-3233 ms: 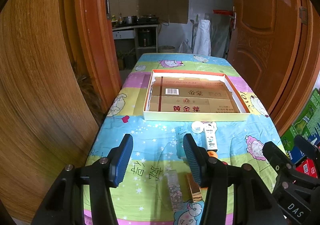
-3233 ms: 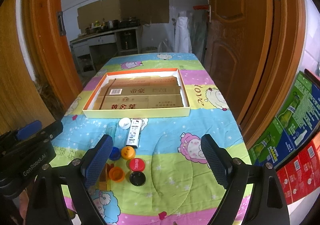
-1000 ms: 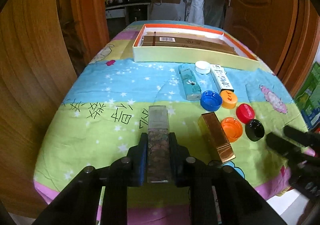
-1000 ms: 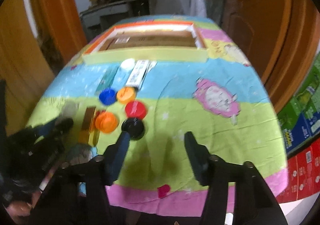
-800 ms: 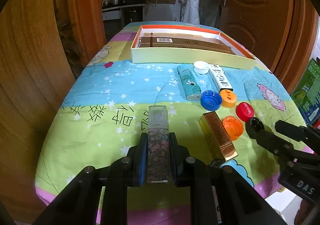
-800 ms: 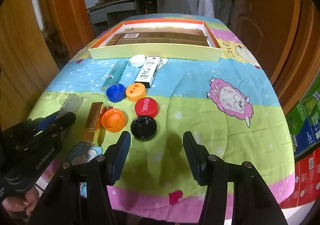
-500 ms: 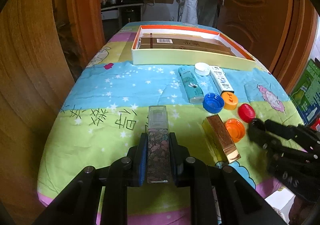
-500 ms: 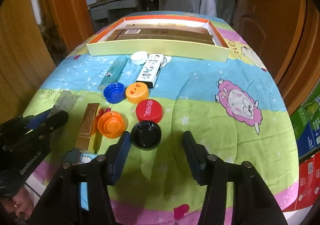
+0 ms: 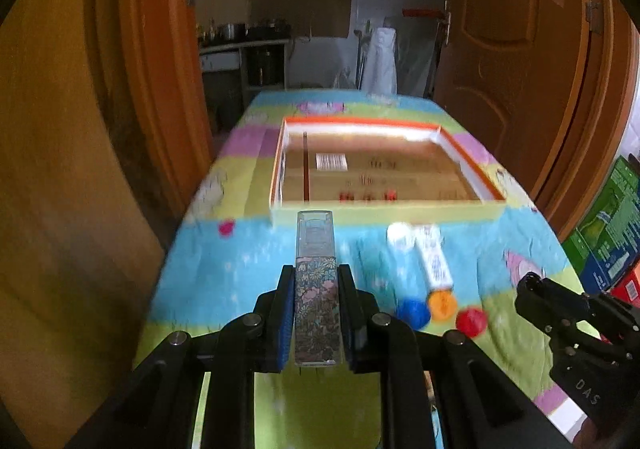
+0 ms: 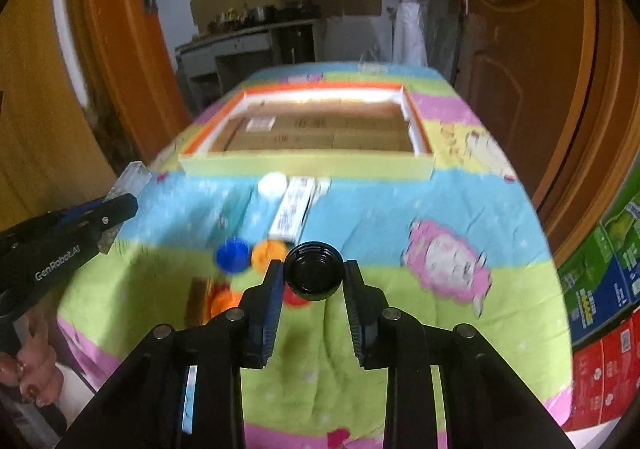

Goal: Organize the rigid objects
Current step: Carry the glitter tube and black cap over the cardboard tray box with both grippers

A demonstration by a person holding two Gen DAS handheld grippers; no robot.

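My left gripper is shut on a clear rectangular bottle with a floral print and holds it above the table, pointing at the shallow yellow box. My right gripper is shut on a black bottle cap, also lifted off the table. The box is lined with cardboard. On the cloth before it lie a white cap, a white carton, a blue cap, an orange cap and a red cap.
The table has a bright cartoon cloth. Wooden doors stand on both sides. Coloured cartons are stacked on the floor at the right. A gold bar and another orange cap lie at the near left.
Both grippers have risen from the table. The left has lifted the floral bottle. The right has closed on the black cap and lifted it.
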